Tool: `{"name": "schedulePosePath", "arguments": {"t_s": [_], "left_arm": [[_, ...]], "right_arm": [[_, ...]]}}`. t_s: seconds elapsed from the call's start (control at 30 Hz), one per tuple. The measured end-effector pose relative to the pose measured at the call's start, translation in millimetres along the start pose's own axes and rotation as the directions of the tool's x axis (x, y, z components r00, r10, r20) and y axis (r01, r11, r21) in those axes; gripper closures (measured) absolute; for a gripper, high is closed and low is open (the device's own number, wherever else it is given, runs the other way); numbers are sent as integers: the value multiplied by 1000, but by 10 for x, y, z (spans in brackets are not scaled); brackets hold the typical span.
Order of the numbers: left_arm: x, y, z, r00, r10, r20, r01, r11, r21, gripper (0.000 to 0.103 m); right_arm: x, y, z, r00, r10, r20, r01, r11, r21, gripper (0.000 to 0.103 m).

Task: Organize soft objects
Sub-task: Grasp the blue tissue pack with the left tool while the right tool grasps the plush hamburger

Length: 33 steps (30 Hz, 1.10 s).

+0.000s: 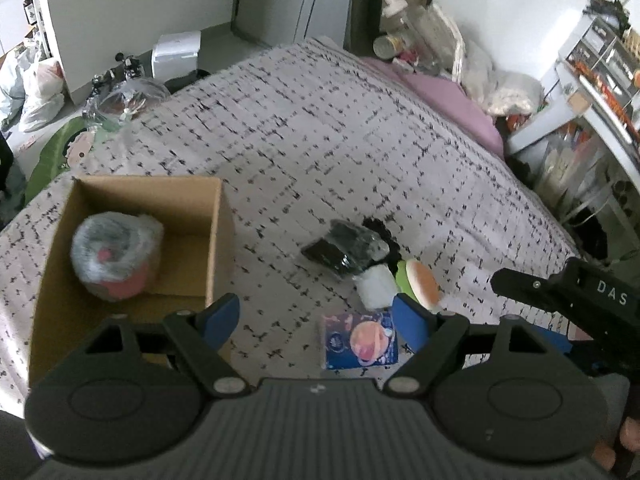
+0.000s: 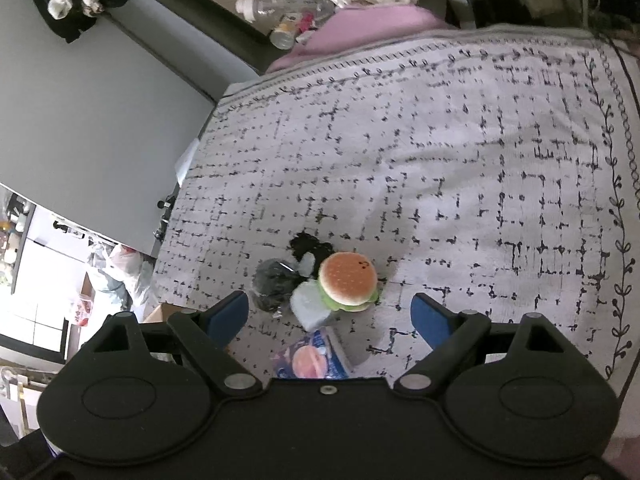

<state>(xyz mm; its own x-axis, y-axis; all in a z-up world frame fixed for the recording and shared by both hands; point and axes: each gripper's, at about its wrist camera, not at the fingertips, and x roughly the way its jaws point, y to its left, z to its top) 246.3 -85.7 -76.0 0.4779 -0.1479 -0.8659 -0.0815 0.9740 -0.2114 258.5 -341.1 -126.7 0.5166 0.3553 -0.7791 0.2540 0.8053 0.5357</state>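
A cardboard box (image 1: pixel 218 240) stands on the patterned bedspread at the left and holds a fluffy grey and pink plush (image 1: pixel 116 256). To its right lie a burger plush (image 1: pixel 420 282), a white soft pack (image 1: pixel 376 288), a black bagged item (image 1: pixel 344 250) and a blue tissue packet (image 1: pixel 358 342). My left gripper (image 1: pixel 316 322) is open and empty, above the tissue packet beside the box. My right gripper (image 2: pixel 330 314) is open and empty, hovering over the burger plush (image 2: pixel 348 280), white pack (image 2: pixel 310 306), black bag (image 2: pixel 274 278) and tissue packet (image 2: pixel 310 358). The right gripper's body (image 1: pixel 580 296) shows in the left wrist view.
The bedspread (image 2: pixel 460 160) covers a bed; a pink sheet (image 1: pixel 452 104) shows at its far edge. Bottles and bags (image 1: pixel 412 36) crowd the far corner. Shelves (image 1: pixel 600 64) stand at the right. Plastic bags (image 1: pixel 36 88) lie on the floor at the left.
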Motion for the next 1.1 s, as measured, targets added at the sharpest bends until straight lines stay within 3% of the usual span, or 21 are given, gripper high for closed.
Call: {"name": "schedulePosePath", "arguments": {"t_s": [0.33, 0.6, 0.77, 1.1], "left_arm": [[474, -295, -103, 995, 46, -89, -45, 999, 10, 21], [868, -398, -205, 981, 104, -163, -108, 994, -21, 20], [1077, -441, -246, 971, 129, -201, -140, 989, -41, 20], [1306, -537, -339, 970, 131, -205, -147, 987, -62, 14]], "right_arm": [[300, -266, 41, 998, 47, -49, -45, 998, 43, 15], [520, -342, 107, 993, 71, -90, -68, 997, 33, 15], [685, -405, 122, 987, 87, -133, -81, 996, 48, 22], [888, -394, 161, 985, 97, -141, -97, 995, 3, 24]]}}
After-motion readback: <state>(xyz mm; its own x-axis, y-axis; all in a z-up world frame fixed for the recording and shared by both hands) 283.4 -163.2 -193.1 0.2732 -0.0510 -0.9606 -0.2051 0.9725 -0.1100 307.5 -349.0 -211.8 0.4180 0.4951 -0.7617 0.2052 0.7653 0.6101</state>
